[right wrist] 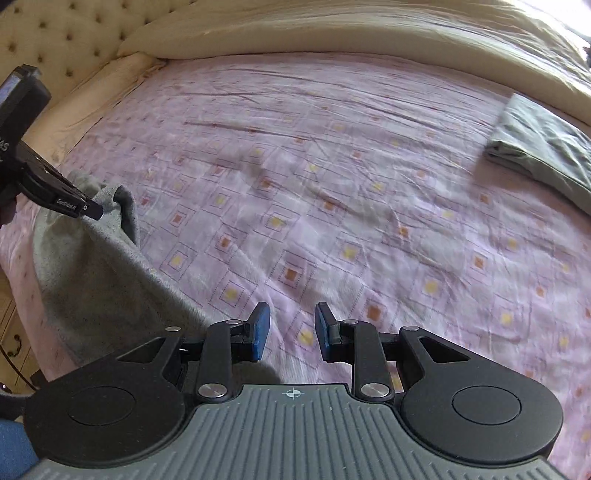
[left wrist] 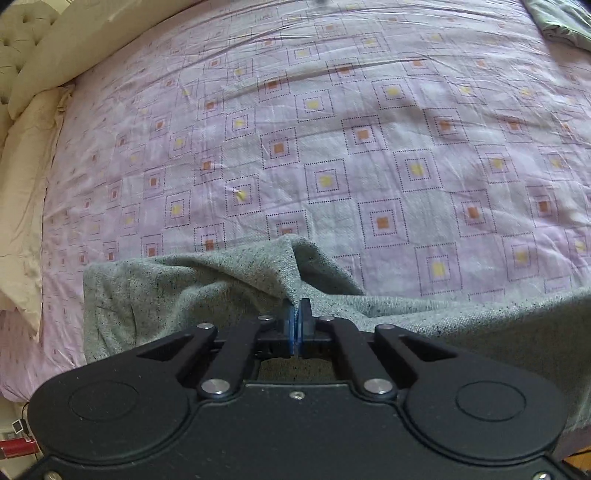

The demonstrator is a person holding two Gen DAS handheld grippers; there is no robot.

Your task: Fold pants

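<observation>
The grey speckled pants (left wrist: 192,295) lie at the near edge of the bed. My left gripper (left wrist: 296,314) is shut on a raised fold of the pants and lifts it into a peak. In the right wrist view the left gripper (right wrist: 94,210) shows at the far left, pinching the pants (right wrist: 96,273). My right gripper (right wrist: 291,325) is open and empty above the pink sheet, to the right of the pants and apart from them.
The bed has a pink sheet with square prints (left wrist: 332,147). A folded grey-green garment (right wrist: 546,155) lies at the far right. Cream pillows (right wrist: 332,33) and a tufted headboard (right wrist: 66,44) line the far side. The bed edge is at the near left.
</observation>
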